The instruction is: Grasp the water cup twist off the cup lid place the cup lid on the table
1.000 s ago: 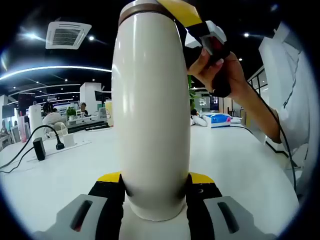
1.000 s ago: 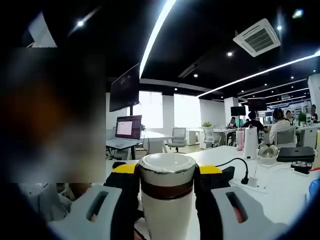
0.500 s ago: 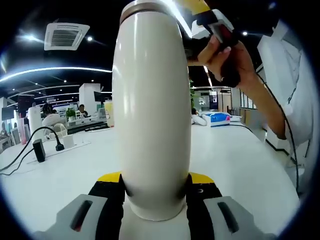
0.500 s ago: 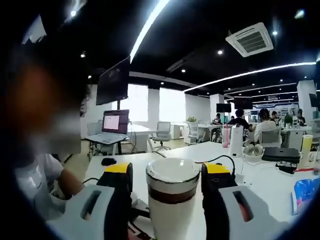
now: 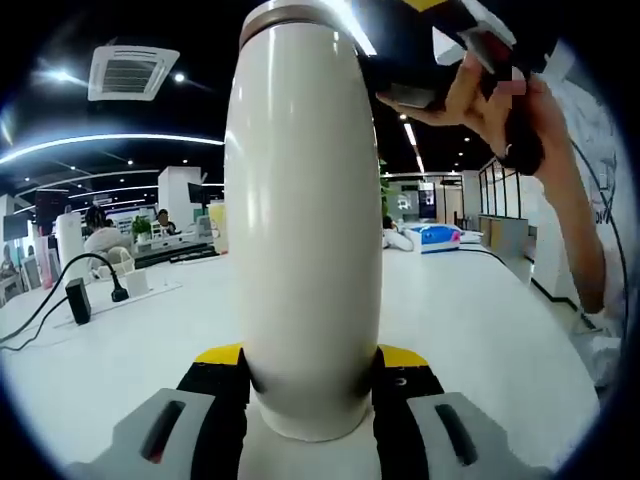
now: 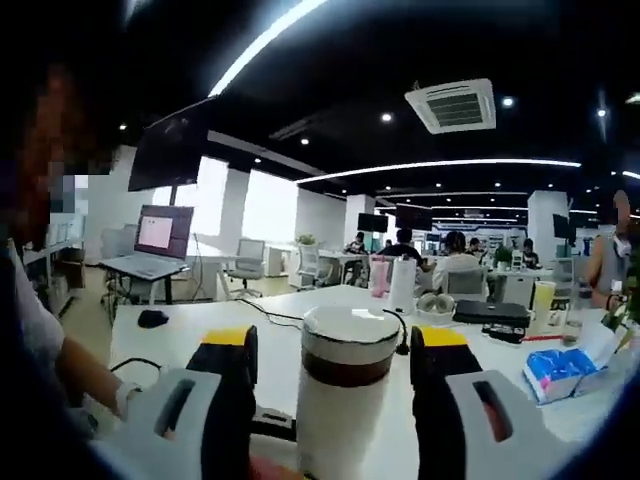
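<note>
A tall cream water cup [image 5: 305,230] stands upright on the white table, and my left gripper [image 5: 310,362] is shut on its lower body. Its lid [image 6: 350,335], cream with a brown band, sits on top of the cup in the right gripper view. My right gripper [image 6: 334,342] is open with its yellow-tipped jaws on either side of the lid, a gap showing on the left side. In the left gripper view the right gripper [image 5: 425,40] sits by the cup's top, held by a hand [image 5: 505,100].
White table [image 5: 480,320] stretches around the cup. A power strip with a cable [image 5: 95,290] lies to the left. A blue packet [image 6: 560,368], headphones [image 6: 437,303], a mouse [image 6: 152,318] and a laptop [image 6: 150,245] sit farther off. People sit in the background.
The right gripper's jaws, shut on the lid a second ago, have spread apart from it. The hand and right gripper have shifted up and to the right in the left gripper view.
</note>
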Action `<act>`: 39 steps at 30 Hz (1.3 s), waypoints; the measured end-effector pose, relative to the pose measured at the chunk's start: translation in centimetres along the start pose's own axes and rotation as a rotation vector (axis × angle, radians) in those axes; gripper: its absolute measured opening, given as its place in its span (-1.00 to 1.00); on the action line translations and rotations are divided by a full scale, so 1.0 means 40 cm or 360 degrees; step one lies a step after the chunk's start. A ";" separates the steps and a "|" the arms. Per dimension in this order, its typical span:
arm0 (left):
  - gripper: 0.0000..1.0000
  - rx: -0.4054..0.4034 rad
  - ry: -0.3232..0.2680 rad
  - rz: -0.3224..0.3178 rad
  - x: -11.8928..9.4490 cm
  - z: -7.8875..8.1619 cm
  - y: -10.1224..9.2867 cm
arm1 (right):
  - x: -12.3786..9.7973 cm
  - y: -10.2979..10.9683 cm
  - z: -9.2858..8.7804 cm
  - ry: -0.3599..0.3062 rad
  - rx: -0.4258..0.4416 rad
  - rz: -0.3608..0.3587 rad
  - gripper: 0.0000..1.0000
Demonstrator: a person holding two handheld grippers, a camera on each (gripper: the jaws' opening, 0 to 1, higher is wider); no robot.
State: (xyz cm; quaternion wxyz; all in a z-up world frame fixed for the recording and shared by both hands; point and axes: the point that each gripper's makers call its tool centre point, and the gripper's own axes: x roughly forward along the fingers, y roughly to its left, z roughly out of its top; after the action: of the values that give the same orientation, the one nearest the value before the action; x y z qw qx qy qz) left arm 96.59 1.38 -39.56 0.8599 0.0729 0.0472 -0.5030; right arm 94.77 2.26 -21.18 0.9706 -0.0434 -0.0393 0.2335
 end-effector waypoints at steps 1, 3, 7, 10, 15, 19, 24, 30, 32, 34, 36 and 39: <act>-0.01 0.0000 0.0000 0.0000 0.000 0.000 0.000 | -0.002 -0.004 0.001 -0.0009 -0.0007 -0.0043 0.35; -0.01 -0.0001 0.0001 0.0000 0.000 0.000 0.000 | -0.004 -0.009 0.002 -0.0016 -0.0016 -0.0115 0.35; -0.02 -0.0005 0.0004 0.0000 0.001 0.000 0.003 | -0.007 -0.016 0.006 -0.0019 -0.0080 -0.0271 0.40; -0.02 -0.0010 0.0005 0.0000 0.003 0.000 0.005 | -0.008 -0.018 0.009 -0.0031 -0.0144 -0.0431 0.52; -0.02 -0.0009 0.0004 0.0000 0.004 -0.001 0.008 | -0.004 -0.024 0.011 -0.0080 -0.0202 -0.0629 0.62; -0.02 -0.0008 0.0003 -0.0001 0.005 -0.002 0.010 | 0.007 -0.015 -0.001 -0.0071 -0.0122 -0.0630 0.55; -0.02 -0.0015 0.0003 -0.0001 0.005 -0.003 0.013 | 0.023 0.006 0.001 -0.0086 -0.0148 -0.0622 0.53; -0.02 -0.0016 0.0005 -0.0002 0.003 -0.004 0.014 | 0.022 -0.004 0.009 -0.0150 -0.0056 -0.0599 0.44; -0.02 -0.0016 0.0005 -0.0002 0.002 -0.004 0.014 | 0.031 -0.003 0.008 -0.0148 -0.0054 -0.0589 0.43; -0.02 -0.0016 0.0005 -0.0001 0.001 -0.005 0.013 | 0.037 -0.004 0.003 -0.0142 -0.0037 -0.0586 0.42; -0.02 -0.0014 0.0005 -0.0001 0.000 -0.005 0.013 | 0.039 -0.005 0.001 -0.0142 -0.0007 -0.0581 0.37; -0.02 -0.0007 0.0003 -0.0002 -0.001 -0.004 0.013 | 0.042 -0.006 0.001 -0.0152 0.0018 -0.0565 0.23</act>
State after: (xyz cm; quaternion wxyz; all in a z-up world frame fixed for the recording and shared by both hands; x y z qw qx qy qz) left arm 97.03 1.69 -39.68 0.8597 0.0713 0.0492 -0.5034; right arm 96.37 2.84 -21.01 0.9938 -0.0192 -0.0910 0.0605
